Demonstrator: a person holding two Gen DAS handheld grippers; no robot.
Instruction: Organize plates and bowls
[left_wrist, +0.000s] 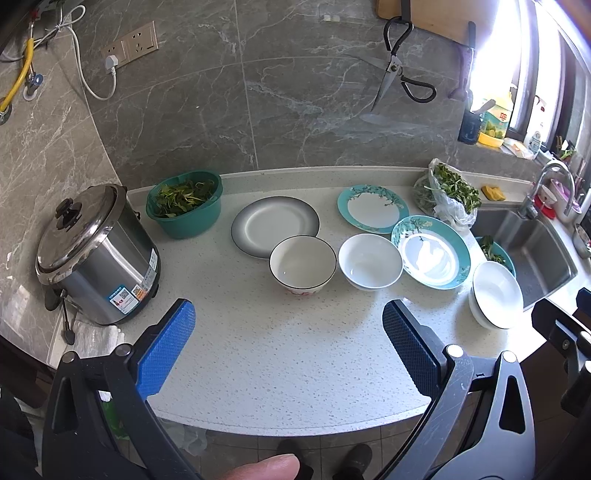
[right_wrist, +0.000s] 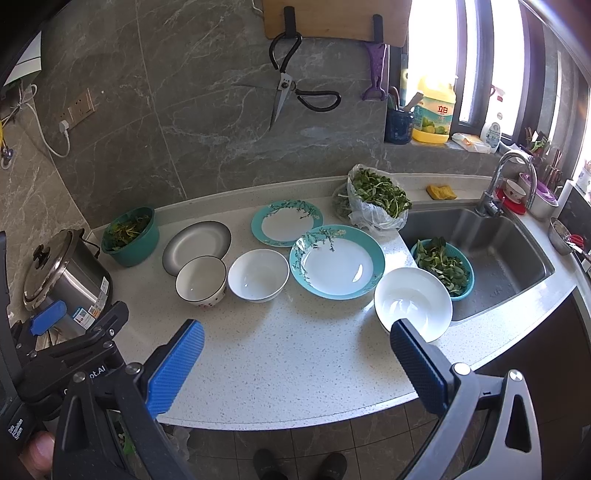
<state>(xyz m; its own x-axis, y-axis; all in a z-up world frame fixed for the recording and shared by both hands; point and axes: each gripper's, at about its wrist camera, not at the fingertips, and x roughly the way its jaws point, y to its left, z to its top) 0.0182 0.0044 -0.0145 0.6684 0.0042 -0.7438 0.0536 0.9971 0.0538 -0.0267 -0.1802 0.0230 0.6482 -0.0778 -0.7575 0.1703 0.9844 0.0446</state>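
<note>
Dishes all sit on the countertop (right_wrist: 295, 362): grey-rimmed plate (right_wrist: 197, 242), two teal floral plates (right_wrist: 286, 223) toward the back edge, black-rimmed bowl (right_wrist: 201, 282) and white bowl (right_wrist: 258, 275) in front, white stacked bowls (right_wrist: 413, 301) at the sink (right_wrist: 517, 251) edge. We've got our left gripper (left_wrist: 288, 328) and right gripper (right_wrist: 297, 343) spread wide, holding nothing, over the front edge.

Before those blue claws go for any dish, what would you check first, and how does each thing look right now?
1. Left gripper open and empty: ok.
2. Right gripper open and empty: ok.
3. Black-rimmed bowl clear of the grey plate: not ok, it seems to overlap the plate's edge.
4. Plain white bowl empty and upright: ok.
5. Large white bowl safely on the counter: cannot tell, it sits right at the sink edge.
6. Two teal plates empty: ok.
</note>
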